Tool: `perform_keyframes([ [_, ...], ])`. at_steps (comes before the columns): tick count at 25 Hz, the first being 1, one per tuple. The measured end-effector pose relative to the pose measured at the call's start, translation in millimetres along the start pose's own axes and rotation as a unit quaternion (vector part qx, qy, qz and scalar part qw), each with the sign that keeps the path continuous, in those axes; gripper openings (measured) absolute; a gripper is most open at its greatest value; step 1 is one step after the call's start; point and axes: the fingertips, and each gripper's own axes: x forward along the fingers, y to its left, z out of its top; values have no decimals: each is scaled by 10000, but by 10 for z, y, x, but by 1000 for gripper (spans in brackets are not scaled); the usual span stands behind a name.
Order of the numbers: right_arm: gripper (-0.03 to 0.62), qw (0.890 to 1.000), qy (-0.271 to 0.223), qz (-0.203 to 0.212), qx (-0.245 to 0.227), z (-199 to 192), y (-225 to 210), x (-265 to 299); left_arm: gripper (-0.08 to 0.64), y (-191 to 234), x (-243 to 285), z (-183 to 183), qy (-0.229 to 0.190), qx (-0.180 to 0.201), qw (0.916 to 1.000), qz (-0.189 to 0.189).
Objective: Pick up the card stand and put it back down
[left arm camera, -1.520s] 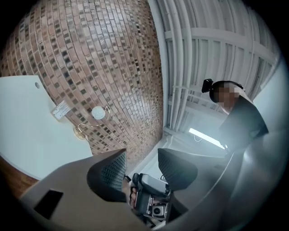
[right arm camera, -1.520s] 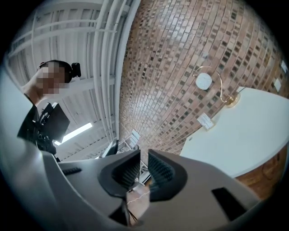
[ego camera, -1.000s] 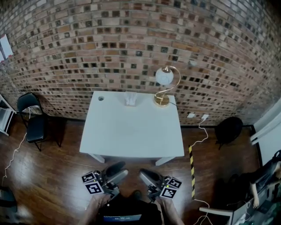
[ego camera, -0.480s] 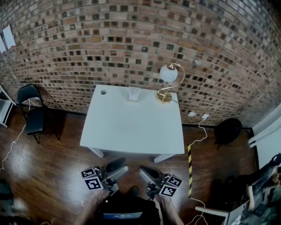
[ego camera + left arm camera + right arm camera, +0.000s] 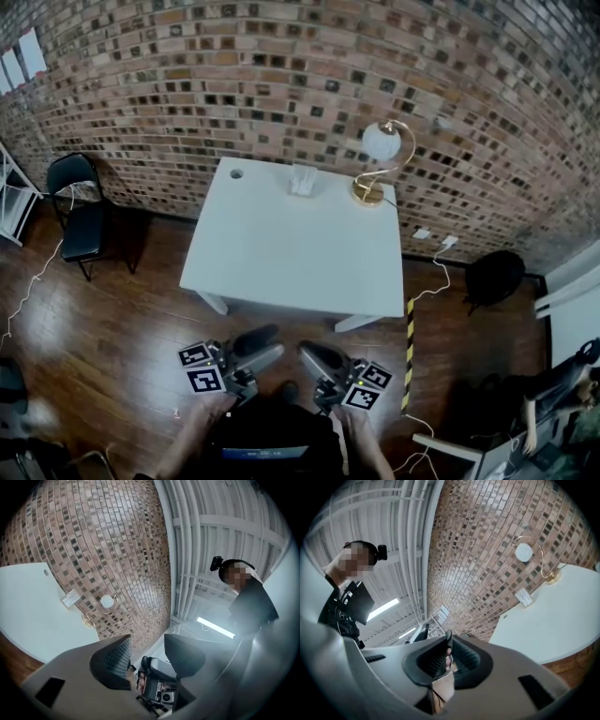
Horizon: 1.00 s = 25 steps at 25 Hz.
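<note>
Head view: left hand-held gripper [image 5: 272,341] and right hand-held gripper [image 5: 305,353] sit low at the bottom edge over the wood floor [image 5: 112,309], well short of the bench [image 5: 281,262]; the hands holding them are mostly cut off by the frame

Left one: jaws stand apart with nothing between them, only the other gripper and some fingers showing far behind the gap. Right one: jaws closed, tips meeting, gripping nothing; a bit of hand shows behind them

Card stand [image 5: 303,178] is upright at the bench's far edge by the brick wall [image 5: 281,75], near the lamp [image 5: 377,167] but apart from it, well away from both grippers. It is small and pale, print unreadable

Both gripper views are tilted up at wall and ceiling, so the bench is cut off there and the stand is just a tiny tag

Black chair [image 5: 80,211] stands at left by the wall; far bench legs hidden
</note>
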Motion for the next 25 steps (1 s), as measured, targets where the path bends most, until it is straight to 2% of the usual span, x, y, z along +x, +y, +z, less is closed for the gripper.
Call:
perform_keyframes([
  [25,46,9998,112,-60,-133,-97,128,-13,215,-55,-44,-106,142,-102,9998,-124],
])
